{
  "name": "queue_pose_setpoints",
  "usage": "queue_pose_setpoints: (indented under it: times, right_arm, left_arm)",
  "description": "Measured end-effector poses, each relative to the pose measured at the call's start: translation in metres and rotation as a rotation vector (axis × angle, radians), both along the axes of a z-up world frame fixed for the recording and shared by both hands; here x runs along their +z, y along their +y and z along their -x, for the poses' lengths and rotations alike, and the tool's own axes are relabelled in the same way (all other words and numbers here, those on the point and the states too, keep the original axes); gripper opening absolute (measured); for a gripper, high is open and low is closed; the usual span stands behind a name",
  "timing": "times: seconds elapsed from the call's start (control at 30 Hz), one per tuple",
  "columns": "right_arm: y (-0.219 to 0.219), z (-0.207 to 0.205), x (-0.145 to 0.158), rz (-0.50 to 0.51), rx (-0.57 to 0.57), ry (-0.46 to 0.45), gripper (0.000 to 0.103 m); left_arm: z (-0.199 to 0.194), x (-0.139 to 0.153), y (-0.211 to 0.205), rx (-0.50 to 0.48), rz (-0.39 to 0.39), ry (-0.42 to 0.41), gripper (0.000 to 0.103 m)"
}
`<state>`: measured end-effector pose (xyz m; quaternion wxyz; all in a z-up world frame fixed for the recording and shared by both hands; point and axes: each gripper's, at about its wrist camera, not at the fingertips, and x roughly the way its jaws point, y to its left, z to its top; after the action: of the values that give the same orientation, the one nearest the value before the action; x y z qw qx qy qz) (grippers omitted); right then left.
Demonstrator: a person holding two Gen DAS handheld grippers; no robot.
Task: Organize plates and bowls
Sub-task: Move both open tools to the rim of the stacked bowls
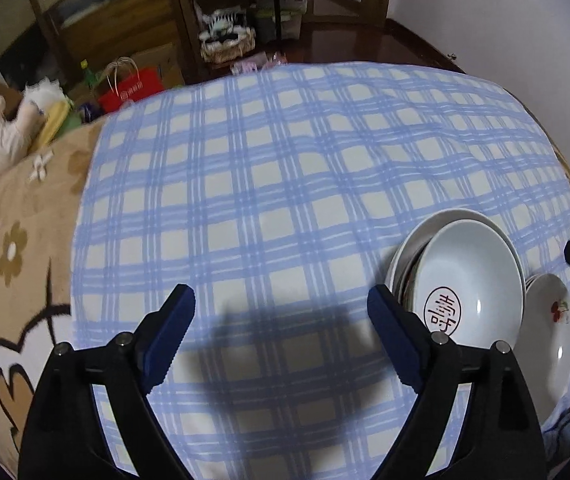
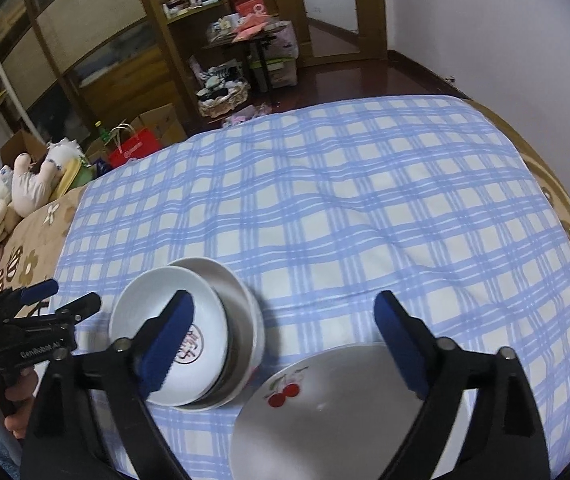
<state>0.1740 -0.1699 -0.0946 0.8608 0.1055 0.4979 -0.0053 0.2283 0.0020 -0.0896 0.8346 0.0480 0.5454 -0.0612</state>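
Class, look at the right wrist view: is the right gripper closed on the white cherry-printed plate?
No: the right gripper hangs open above the white cherry-printed plate, fingers spread apart.

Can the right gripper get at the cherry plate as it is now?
Probably yes. The right gripper is open, hanging just above the cherry plate, with nothing between them. The stacked bowls sit to its left, apart from the plate.

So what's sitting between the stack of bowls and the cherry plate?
Nothing: in the right wrist view, only bare checked cloth shows between the bowl stack and the cherry plate.
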Motion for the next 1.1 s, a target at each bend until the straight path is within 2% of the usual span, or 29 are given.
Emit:
queue_pose_setpoints:
  times: [0.2, 0.37, 0.5, 0.93, 1.1]
  right_arm:
    - [0.000, -0.002, -0.013, 0.026, 0.000, 0.032, 0.103]
    - [0.005, -0.003, -0.023, 0.094, 0.012, 0.056, 0.103]
    - [0.004, -0.005, -0.029, 0.142, 0.009, 0.078, 0.103]
    - [-0.004, -0.007, -0.047, 0.075, -0.007, 0.175, 0.103]
    - [0.000, -0.009, -0.050, 0.087, 0.008, 0.186, 0.103]
  left_arm:
    - [-0.005, -0.006, 0.006, -0.008, -0.006, 0.035, 0.087]
    - [-0.008, -0.013, 0.006, -0.031, 0.068, 0.096, 0.087]
    - [-0.009, -0.017, 0.002, -0.043, 0.059, 0.106, 0.087]
    - [-0.012, -0.025, -0.010, -0.086, 0.105, 0.149, 0.087]
    - [-0.016, -0.030, -0.011, -0.082, 0.114, 0.164, 0.087]
